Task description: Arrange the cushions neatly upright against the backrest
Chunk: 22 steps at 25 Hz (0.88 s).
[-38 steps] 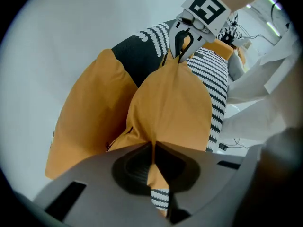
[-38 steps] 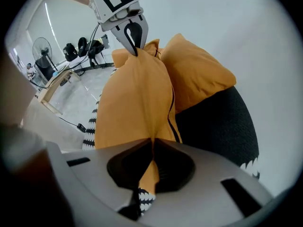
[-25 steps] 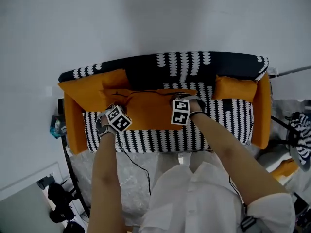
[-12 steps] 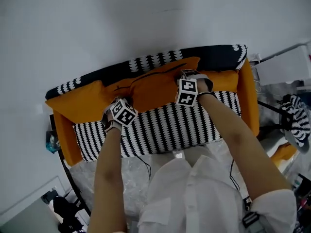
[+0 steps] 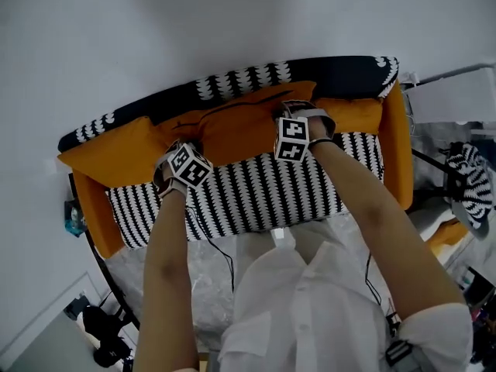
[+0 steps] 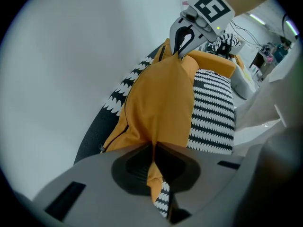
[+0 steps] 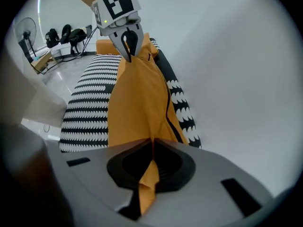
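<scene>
Pinching one end of the long orange cloth cushion, the left gripper has its two jaws squeezed almost fully together, with a fold of orange cloth stuck between them. The right gripper does the same at the other end: its jaws are almost closed too, and orange cloth pokes out between them. Both grippers point steeply down.

The cushion is pulled flat between the two grippers. It sits in the middle of the small sofa with the black and white wavy-striped seat. Its top edge is held up right by the dark patterned backrest, and its lower part comes down to the striped seat. A thin black zip line runs along it.

Another orange cushion lies at the left end of the sofa, and one more orange cushion sits at the right end, just beside the orange armrest. A plain pale wall stands behind the sofa. The person's white shirt shows at the bottom of the head view.
</scene>
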Tool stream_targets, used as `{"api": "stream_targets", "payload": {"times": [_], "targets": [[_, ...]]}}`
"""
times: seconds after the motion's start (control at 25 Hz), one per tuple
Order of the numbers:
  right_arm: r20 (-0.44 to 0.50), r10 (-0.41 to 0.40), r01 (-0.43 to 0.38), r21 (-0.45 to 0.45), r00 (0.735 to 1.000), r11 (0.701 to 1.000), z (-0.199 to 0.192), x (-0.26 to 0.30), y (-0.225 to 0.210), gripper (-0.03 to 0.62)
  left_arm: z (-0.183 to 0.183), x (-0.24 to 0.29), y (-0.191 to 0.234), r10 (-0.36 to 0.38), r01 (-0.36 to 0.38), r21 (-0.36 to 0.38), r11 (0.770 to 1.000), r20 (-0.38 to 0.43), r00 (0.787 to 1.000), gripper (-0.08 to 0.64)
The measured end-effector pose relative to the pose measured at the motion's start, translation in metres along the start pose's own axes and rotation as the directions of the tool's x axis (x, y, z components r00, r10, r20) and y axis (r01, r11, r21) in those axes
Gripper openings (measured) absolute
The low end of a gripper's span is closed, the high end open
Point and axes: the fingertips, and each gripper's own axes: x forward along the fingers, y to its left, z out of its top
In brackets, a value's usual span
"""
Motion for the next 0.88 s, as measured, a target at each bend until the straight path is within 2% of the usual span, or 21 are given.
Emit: {"api": "stream_targets", "payload": {"times": [0.2,0.52,0.68,0.88], "targets": [[-0.016,-0.004,0.004,0.019,1.000,1.000,-0.007,0.012,-0.004,0.014,0.005,0.012,0.011,0.005,-0.006,0.017,1.000,0.013,1.000,0.028],[-0.036,-0.002,0.004,0.062,0.999,0.998,-0.005,0.023,-0.013,0.015,0.008,0.025,0.024,-0.002,0.003,-0.012,1.000,0.030,1.000,0.038],[-0.032,-0.001,0.004,0.077,0.999,0.997,-0.004,0.021,-0.012,0.029,0.008,0.022,0.026,0.011,-0.009,-0.042,0.999,0.049,0.999,0.095],[-0.018,0.010,-0.008,0.122,1.000,0.993,-0.004,0.011,-0.015,0.086,0.012,0.009,0.026,0.020,-0.011,-0.099,0.995,0.091,0.996,0.164]]}}
